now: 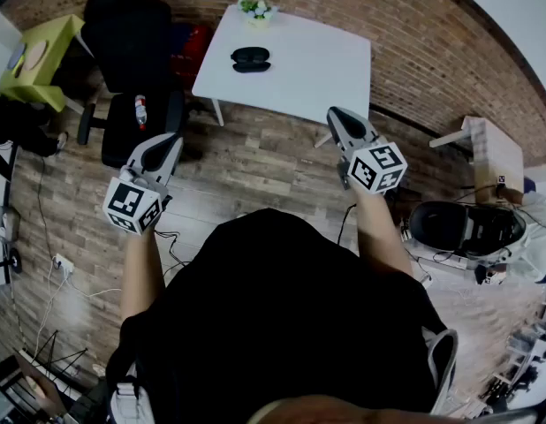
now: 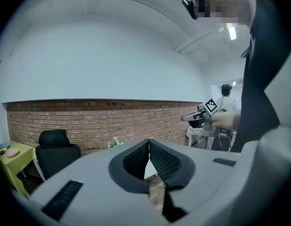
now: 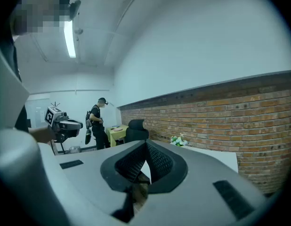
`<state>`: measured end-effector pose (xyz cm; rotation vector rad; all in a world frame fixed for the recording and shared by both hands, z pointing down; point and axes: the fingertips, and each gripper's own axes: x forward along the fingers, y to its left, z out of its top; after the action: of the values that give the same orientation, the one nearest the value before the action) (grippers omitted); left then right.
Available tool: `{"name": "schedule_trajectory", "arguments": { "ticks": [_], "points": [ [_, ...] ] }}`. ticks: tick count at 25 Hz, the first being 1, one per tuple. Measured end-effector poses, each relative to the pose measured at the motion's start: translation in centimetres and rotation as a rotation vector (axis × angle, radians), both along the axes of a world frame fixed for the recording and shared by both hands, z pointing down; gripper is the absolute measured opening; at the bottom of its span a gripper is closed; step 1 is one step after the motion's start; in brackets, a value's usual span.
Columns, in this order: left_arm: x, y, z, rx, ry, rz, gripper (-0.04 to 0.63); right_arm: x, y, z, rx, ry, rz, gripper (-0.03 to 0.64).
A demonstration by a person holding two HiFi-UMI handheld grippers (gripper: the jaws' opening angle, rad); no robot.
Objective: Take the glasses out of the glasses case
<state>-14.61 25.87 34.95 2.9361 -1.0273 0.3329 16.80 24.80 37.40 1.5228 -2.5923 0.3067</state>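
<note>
A black glasses case (image 1: 250,58) lies closed on the white table (image 1: 308,60) at the far side of the room; no glasses are in sight. Both grippers hang in the air over the wood floor, well short of the table. My left gripper (image 1: 170,141) is shut with nothing in it, its pads (image 2: 157,159) meeting at the tip. My right gripper (image 1: 337,115) is also shut and empty, with its pads (image 3: 157,161) pressed together. The case is hidden in both gripper views.
A small potted plant (image 1: 257,7) stands at the table's far edge. A black office chair (image 1: 136,51) and a yellow-green table (image 1: 34,56) are at the left. At the right stand a wooden side table (image 1: 489,153) and a black seat (image 1: 467,228). Another person (image 3: 96,119) stands in the background.
</note>
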Motion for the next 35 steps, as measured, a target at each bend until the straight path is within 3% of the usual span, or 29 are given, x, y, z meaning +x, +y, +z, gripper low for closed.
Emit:
{"name": "schedule_trajectory", "arguments": {
  "ticks": [23,35],
  "points": [
    [-5.6,-2.3,0.2,-0.003,0.031,0.010,0.011,-3.9,-2.0,-0.5,-0.032,-0.033,0.053,0.017],
    [-8.8,-2.7,1.5,-0.030,0.065,-0.066,0.011,-6.0,-4.8,-1.6,-0.028,0.014,0.000,0.017]
  ]
}}
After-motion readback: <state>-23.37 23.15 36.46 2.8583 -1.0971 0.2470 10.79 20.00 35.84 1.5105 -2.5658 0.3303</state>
